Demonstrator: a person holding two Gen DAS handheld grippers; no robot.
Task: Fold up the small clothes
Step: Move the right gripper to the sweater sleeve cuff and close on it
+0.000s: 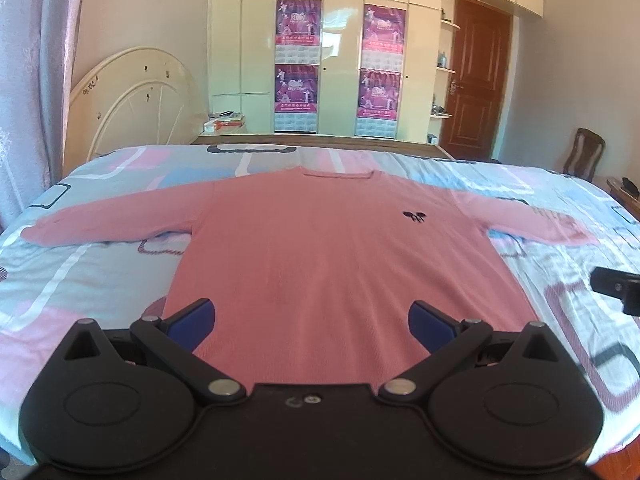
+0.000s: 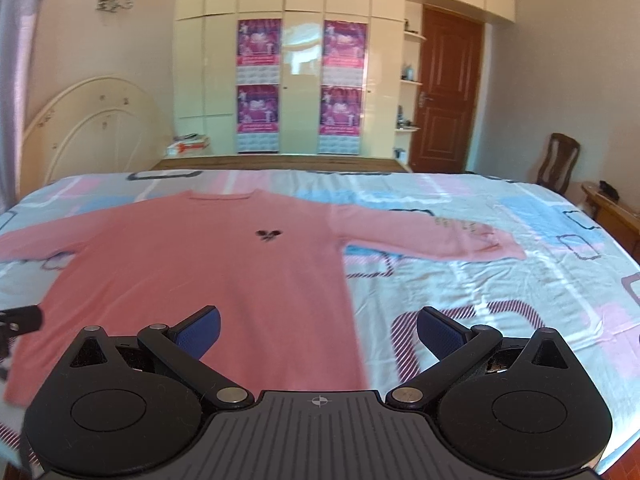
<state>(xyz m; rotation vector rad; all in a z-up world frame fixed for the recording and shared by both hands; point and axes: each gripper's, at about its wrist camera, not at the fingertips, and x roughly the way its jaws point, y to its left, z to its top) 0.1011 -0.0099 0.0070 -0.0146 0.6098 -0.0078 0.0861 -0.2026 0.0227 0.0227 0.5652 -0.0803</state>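
On bed (image 1: 100, 272): pink sweater (image 1: 320, 260) flat; both claws spread, empty.

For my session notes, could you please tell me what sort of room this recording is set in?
Most likely a home bedroom: a bed with a patterned sheet holds the pink sweater, a tall cream wardrobe lines the far wall, and a headboard leans beside it.

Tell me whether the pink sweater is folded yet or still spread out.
Spread out, unfolded. The pink sweater lies flat on the bed, both sleeves stretched sideways, neckline at the far end, hem nearest the open grippers.
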